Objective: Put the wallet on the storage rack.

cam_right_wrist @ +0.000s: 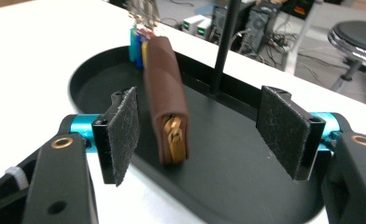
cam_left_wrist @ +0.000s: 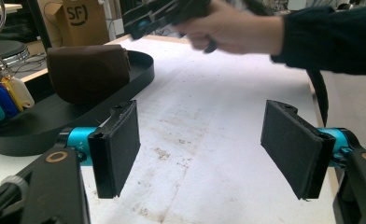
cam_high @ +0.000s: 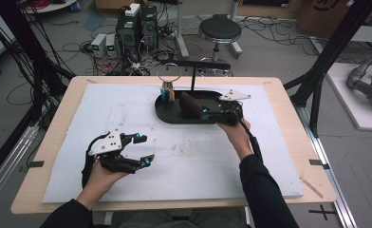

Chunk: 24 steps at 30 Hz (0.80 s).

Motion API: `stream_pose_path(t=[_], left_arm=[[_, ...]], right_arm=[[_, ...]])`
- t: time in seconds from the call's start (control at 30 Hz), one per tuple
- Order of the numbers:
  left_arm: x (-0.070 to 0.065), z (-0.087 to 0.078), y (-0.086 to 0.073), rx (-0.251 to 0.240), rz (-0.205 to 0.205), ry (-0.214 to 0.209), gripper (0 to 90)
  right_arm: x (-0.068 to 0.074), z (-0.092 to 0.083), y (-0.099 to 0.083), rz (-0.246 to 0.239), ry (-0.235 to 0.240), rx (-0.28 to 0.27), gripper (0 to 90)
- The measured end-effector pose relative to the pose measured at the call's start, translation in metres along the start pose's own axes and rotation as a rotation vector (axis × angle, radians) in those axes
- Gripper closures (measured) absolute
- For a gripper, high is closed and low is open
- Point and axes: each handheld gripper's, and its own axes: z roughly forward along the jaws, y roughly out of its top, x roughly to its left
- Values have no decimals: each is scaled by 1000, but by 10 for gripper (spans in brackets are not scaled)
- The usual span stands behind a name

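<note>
The right gripper [cam_right_wrist: 197, 133] holds its felt-padded jaws wide at the near rim of an oval black tray [cam_right_wrist: 246, 186], with a brown leather wallet [cam_right_wrist: 167, 98] standing on edge between them, gold zipper facing the camera, touching neither pad. Coloured key tags [cam_right_wrist: 138, 44] hang at the tray's far end. The left gripper [cam_high: 141, 148] rests wide open, well apart, over the white-covered counter [cam_high: 193, 156].
</note>
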Motion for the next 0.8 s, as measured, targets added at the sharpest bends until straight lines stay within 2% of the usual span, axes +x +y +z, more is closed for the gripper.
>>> stream_pose_path(t=[0.13,0.27,0.47,0.67,0.8], left_arm=[[2,2,-1,7,-3,6,280],[4,3,-2,13,-8,21,280],[10,1,-6,28,-16,78,280],[17,-5,-10,39,-27,140,280],[19,-7,-13,48,-34,168,280]], right_arm=[[-3,-29,-2,-4,21,-24,315],[-8,-59,-10,22,43,-44,309],[-8,-96,-31,42,46,-75,290],[-9,-120,-64,66,22,-95,281],[-15,-128,-76,88,16,-84,280]])
